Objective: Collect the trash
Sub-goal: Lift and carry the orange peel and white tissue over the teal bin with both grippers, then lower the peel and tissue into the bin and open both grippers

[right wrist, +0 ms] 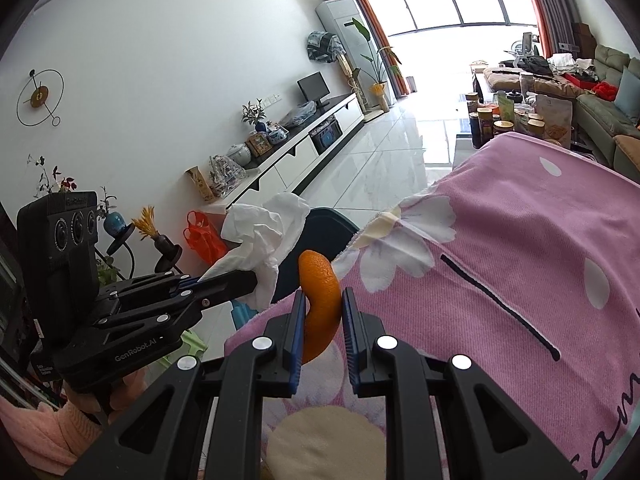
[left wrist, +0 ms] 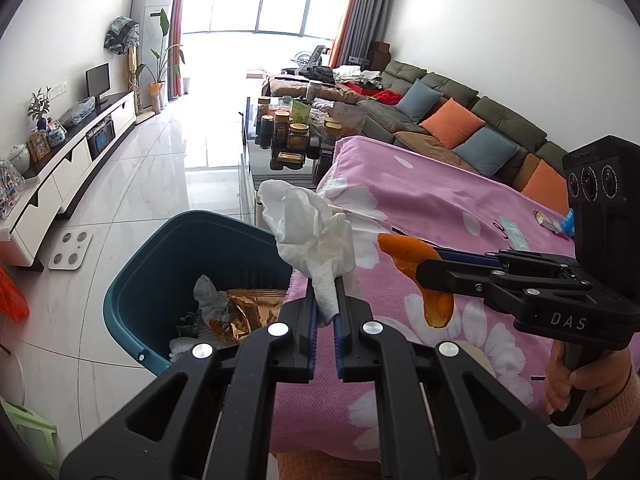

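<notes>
Left gripper point(left wrist: 326, 300): the jaws are closed on a crumpled white tissue point(left wrist: 310, 232). The lower tail of the tissue sits between the blue pads; the bulk of it stands above and ahead of the fingertips. In the right wrist view the same gripper point(right wrist: 244, 278) enters from the left with the tissue point(right wrist: 264, 226) bunched at its tip.

Right gripper point(right wrist: 322, 304): the jaws are clamped on a curved piece of orange peel point(right wrist: 320, 300). The peel runs lengthwise between the pads, its upper end projecting past the fingertips and its lower end hanging below them. In the left wrist view this gripper point(left wrist: 420, 268) comes in from the right, and the peel point(left wrist: 416, 258) droops under its tip.

Both grippers are held above the edge of a pink flowered blanket point(left wrist: 440, 208). A blue-green trash bin point(left wrist: 160, 276) stands on the tiled floor point(left wrist: 160, 168) just beside that edge, below and left of the tissue. The bin holds a gold foil wrapper point(left wrist: 248, 312) and a crumpled tissue point(left wrist: 210, 294). A hand point(left wrist: 568, 384) grips the right gripper's handle.
</notes>
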Tool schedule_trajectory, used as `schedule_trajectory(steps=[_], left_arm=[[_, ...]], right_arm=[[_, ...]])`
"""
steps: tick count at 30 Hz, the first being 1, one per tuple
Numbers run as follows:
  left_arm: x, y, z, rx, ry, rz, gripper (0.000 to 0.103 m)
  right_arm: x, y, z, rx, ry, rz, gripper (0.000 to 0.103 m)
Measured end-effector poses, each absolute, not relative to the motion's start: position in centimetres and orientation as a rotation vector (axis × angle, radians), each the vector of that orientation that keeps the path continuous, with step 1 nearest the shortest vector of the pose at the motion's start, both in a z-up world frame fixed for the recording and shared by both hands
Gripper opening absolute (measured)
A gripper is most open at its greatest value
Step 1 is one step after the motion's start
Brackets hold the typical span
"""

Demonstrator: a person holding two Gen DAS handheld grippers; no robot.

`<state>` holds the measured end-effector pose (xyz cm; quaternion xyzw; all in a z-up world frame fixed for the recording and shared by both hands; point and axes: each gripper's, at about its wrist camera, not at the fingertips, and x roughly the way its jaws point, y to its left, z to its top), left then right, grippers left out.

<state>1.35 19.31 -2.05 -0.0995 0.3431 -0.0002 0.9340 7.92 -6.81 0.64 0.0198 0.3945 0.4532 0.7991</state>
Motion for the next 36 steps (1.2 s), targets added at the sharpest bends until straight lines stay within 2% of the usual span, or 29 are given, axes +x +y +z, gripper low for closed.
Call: schedule_trajectory(steps=[36], left_arm=[[2.0, 24.7, -4.7, -0.232, 0.745, 0.141, 0.007]], right_arm=[[9.4, 0.7, -0.2, -0.030, 0.892, 1.050, 0.016]])
